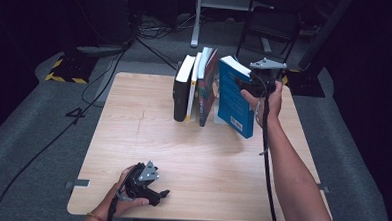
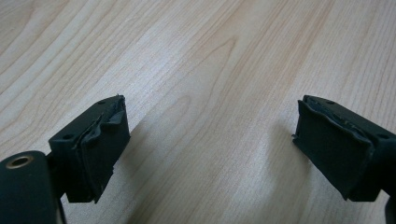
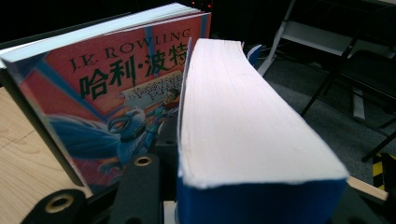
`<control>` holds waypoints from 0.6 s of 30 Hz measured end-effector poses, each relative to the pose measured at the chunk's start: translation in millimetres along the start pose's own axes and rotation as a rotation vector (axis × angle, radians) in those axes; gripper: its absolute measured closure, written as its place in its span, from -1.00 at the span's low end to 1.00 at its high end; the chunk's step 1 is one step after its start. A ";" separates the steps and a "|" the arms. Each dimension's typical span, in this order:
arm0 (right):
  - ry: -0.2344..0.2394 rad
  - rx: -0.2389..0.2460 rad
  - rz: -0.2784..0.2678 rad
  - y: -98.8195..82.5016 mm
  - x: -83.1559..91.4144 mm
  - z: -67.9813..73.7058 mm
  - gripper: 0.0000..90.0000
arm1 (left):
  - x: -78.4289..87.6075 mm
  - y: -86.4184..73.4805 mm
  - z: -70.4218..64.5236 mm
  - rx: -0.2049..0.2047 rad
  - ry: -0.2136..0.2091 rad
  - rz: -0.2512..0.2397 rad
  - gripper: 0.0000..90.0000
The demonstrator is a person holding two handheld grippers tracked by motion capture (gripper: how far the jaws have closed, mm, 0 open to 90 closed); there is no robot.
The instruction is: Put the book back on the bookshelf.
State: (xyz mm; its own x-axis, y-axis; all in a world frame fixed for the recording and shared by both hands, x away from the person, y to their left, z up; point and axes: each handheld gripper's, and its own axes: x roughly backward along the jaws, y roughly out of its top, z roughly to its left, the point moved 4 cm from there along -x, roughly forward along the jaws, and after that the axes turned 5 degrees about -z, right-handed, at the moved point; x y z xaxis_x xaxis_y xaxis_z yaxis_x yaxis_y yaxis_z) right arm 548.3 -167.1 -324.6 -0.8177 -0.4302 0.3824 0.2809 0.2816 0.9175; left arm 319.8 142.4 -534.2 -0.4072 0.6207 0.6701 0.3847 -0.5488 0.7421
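The jaws of the right gripper (image 1: 249, 86) are closed on the thick blue paperback book with the cream page block (image 1: 233, 98), near its upper end, and they hold it tilted at the far side of the light wooden table (image 1: 147, 138), with its lower corner close to the tabletop, just right of the row of standing books. In the right gripper view the page edge of this blue book (image 3: 243, 126) is very near the camera, and the red and blue illustrated book with Chinese characters on its cover (image 3: 112, 98) leans just beside it. I think the main risk is that the heavy book turns or slips between the pads, because it is held at one end only. If it is pushed sideways, it may also knock the leaning illustrated book (image 1: 208, 88), and then the white book (image 1: 194, 85) and the black book (image 1: 182, 87) behind it can fall like dominoes. The left gripper (image 1: 156, 194) rests on the near part of the table with wide, empty jaws, too far away to steady the row.
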 end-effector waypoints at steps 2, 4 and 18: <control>0.003 0.001 -0.003 -1.8 1.7 -0.1 0.33 | 0.0 0.0 0.0 0.000 0.000 0.000 -0.77; 0.012 -0.012 -0.003 -5.1 5.2 -1.3 0.33 | 0.0 0.0 0.0 0.000 0.000 0.000 -0.77; 0.064 0.005 0.023 -37.7 41.8 -3.5 0.31 | -0.7 0.3 0.1 0.001 -0.001 -0.002 -0.78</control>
State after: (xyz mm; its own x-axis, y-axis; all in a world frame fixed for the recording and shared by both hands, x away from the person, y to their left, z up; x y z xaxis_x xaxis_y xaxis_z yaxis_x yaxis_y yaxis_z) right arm 505.3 -198.8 -342.8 -0.7770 -0.4774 0.4102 0.2968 0.2967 0.9077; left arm 320.4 141.9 -534.4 -0.4074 0.6225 0.6682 0.3848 -0.5466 0.7438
